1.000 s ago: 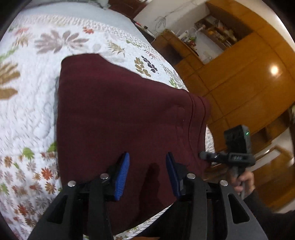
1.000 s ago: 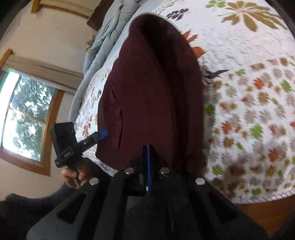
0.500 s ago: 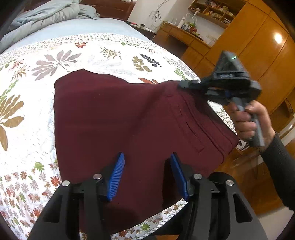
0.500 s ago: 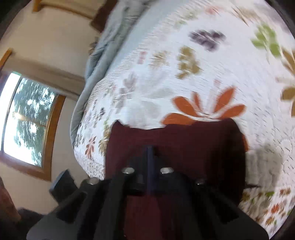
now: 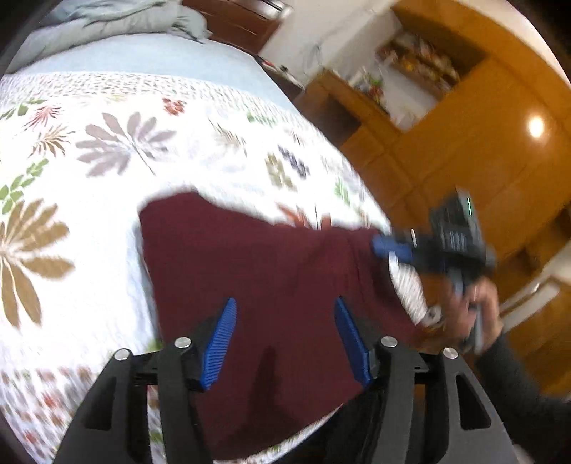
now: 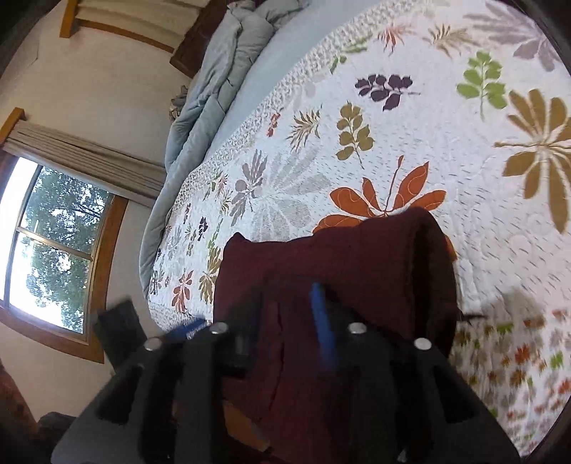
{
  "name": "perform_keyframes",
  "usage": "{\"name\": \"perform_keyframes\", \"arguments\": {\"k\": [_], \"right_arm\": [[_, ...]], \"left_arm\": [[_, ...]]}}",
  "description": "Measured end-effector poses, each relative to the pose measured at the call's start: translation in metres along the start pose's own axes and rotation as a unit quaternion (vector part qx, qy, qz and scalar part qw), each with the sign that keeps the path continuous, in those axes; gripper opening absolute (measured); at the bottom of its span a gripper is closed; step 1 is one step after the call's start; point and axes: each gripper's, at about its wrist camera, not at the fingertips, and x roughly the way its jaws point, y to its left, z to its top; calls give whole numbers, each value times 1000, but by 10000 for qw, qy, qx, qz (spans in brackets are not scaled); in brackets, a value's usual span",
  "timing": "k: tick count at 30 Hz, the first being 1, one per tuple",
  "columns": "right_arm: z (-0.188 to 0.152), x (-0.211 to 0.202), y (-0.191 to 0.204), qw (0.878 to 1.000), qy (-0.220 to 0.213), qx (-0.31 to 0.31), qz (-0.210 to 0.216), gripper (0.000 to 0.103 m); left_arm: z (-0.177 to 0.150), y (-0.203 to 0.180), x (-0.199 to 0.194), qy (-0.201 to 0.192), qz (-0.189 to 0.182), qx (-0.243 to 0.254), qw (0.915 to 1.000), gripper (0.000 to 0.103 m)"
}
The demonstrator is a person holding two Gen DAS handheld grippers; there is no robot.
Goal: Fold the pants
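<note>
The dark red pants (image 5: 257,271) lie folded on the floral quilt (image 5: 89,178) near the bed's front edge. My left gripper (image 5: 285,339) is open and empty, its blue pads spread above the near edge of the pants. My right gripper (image 5: 389,248) shows in the left wrist view at the pants' right edge. In the right wrist view the pants (image 6: 339,267) lie under my right gripper (image 6: 285,321), whose jaws stand apart with nothing seen between them. The left gripper (image 6: 185,330) shows at the lower left of that view.
A grey duvet (image 5: 107,18) is bunched at the head of the bed. Wooden cabinets and shelves (image 5: 464,142) stand to the right of the bed. A window with a curtain (image 6: 53,242) is on the wall beyond the bed's side.
My right gripper carried the pants' edge across and has now opened and let go. It has drawn back toward the right edge. My left gripper stays open and has lifted slightly.
</note>
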Motion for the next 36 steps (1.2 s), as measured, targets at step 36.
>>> {"name": "perform_keyframes", "arguments": {"k": [36], "right_arm": [[-77,-25,0,9996,-87,-54,-269,39]], "left_arm": [[47,51,32,-75,-231,-548,9982,64]]}}
